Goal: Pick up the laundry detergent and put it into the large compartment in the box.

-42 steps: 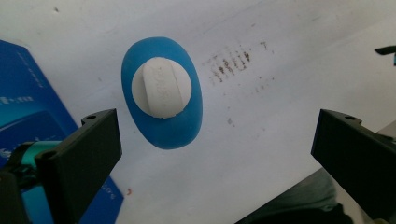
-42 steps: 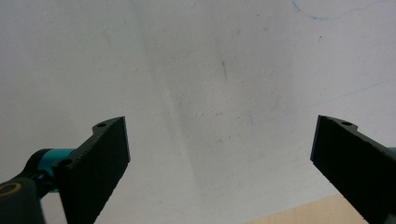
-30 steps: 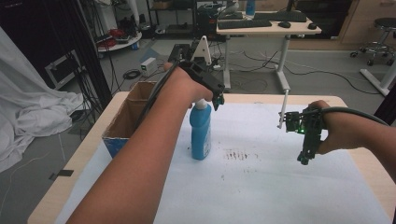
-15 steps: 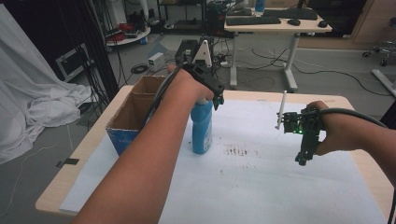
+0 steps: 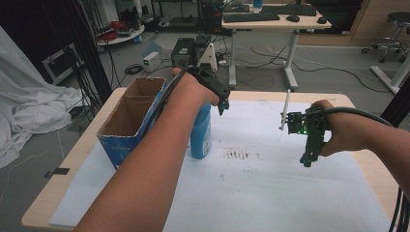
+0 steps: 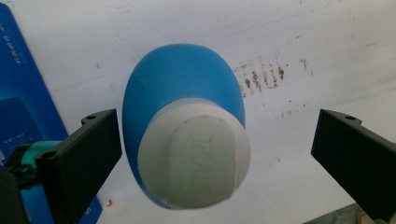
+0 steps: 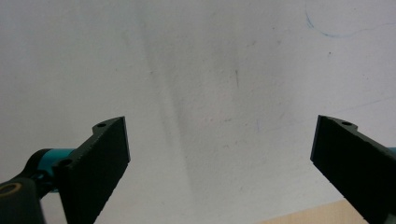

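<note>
A blue bottle (image 5: 200, 135) with a white cap (image 6: 196, 158) stands upright on the white sheet (image 5: 270, 188). My left gripper (image 5: 221, 105) hangs right above it, pointing down. In the left gripper view, the bottle (image 6: 187, 88) sits between the wide-open jaws of that gripper (image 6: 217, 140), closer to the left jaw, and neither jaw presses on it. My right gripper (image 5: 307, 160) hovers over the sheet at the right. Its jaws (image 7: 219, 144) are open with only bare sheet (image 7: 210, 70) between them.
An open cardboard box (image 5: 126, 121) with blue sides stands just left of the bottle. Brown smudges (image 5: 239, 155) mark the sheet right of the bottle. The wooden table edge (image 5: 290, 95) runs along the far side. Desks and cables lie on the floor beyond.
The high view has shifted slightly. Both grippers keep roughly their places: the left stays open over the bottle, the right stays open above the sheet.
</note>
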### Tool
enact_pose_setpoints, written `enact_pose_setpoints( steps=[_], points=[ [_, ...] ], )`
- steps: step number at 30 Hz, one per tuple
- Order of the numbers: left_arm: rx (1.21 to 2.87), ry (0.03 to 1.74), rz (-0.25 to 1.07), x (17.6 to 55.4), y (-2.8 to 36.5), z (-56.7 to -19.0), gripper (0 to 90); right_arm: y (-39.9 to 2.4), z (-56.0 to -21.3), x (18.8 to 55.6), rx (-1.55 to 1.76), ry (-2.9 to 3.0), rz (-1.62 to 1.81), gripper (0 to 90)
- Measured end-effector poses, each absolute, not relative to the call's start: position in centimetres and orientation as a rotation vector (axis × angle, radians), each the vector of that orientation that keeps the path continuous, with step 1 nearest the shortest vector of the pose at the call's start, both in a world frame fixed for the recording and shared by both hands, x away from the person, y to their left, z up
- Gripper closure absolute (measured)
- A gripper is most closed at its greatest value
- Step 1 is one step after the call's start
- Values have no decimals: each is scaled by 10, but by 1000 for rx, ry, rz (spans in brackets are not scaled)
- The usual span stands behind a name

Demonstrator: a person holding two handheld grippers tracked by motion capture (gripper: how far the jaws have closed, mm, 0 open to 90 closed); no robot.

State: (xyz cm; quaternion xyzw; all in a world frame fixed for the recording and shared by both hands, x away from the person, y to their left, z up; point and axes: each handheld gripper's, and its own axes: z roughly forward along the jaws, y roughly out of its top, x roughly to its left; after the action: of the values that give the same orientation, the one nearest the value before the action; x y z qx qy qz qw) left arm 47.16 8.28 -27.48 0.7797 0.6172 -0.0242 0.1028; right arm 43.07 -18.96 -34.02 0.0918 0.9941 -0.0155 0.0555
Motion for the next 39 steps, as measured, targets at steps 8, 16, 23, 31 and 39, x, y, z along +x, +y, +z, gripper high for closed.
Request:
enact_pose_setpoints(
  steps=[8,16,23,31,39],
  points=[
    [2304,1845,-86,474,90,-286,17,-189,-342,431,264,3016,-58,36],
    [2322,1845,-80,475,89,-295,17,-184,-343,431,244,3015,-60,36],
    [2341,1837,-62,476,84,-299,17,-187,-342,432,245,3012,-54,36],
    [2354,1845,-42,477,83,-301,43,-187,-342,433,229,3004,-63,36],
    [2360,1836,-17,478,84,-300,146,-186,-343,433,249,3012,-57,36]
  ],
)
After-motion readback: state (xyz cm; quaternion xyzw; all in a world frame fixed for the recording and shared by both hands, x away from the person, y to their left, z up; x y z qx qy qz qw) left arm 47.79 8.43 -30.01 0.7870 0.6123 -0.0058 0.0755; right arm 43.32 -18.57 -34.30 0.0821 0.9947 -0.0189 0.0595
